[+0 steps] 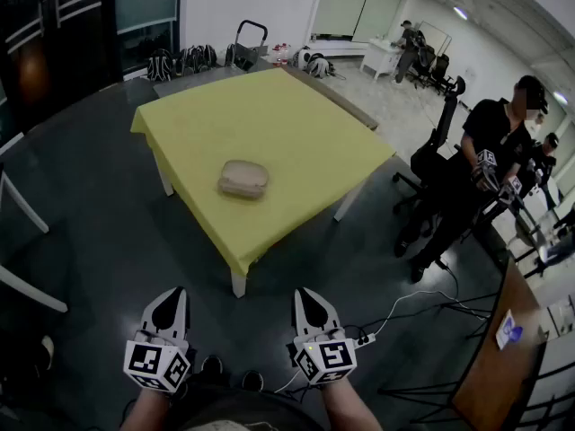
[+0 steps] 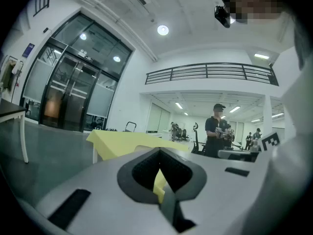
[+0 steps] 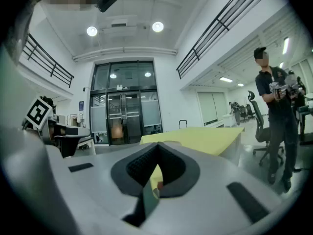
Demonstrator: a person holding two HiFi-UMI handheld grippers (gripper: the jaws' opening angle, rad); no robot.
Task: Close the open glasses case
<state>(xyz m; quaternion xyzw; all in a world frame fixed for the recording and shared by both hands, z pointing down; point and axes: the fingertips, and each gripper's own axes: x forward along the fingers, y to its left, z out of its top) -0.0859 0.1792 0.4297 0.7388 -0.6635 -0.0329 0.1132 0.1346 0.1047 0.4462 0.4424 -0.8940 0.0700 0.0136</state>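
- Head view: spotting a pale tan, rounded oval glasses case [image 1: 243, 179] out on the yellow cloth-covered table [image 1: 296, 115], straight ahead and well apart from both tools. Lying with its long axis roughly crosswise, left to right. Looks soft-skinned and pebble-shaped, with a seam along the near side. Too small to tell how far the lid gapes.
- Same view: left gripper [image 1: 172, 305] and right gripper [image 1: 308, 305] held low over the dark floor [image 1: 108, 232], short of the table's near edge. Case about midway between their two lines, so neither clearly nearer.
- Left gripper view: left gripper [image 2: 159, 153] pinched together, smooth grey jaws meeting at the tip, nothing between them. Yellow table [image 2: 117, 140] beyond; case not made out.
- Right gripper view: right gripper [image 3: 157, 146] likewise closed and empty. Table [image 3: 210, 137] ahead, off to the right.
- Probably calls for stepping forward first, then pressing down across the lid's short width.
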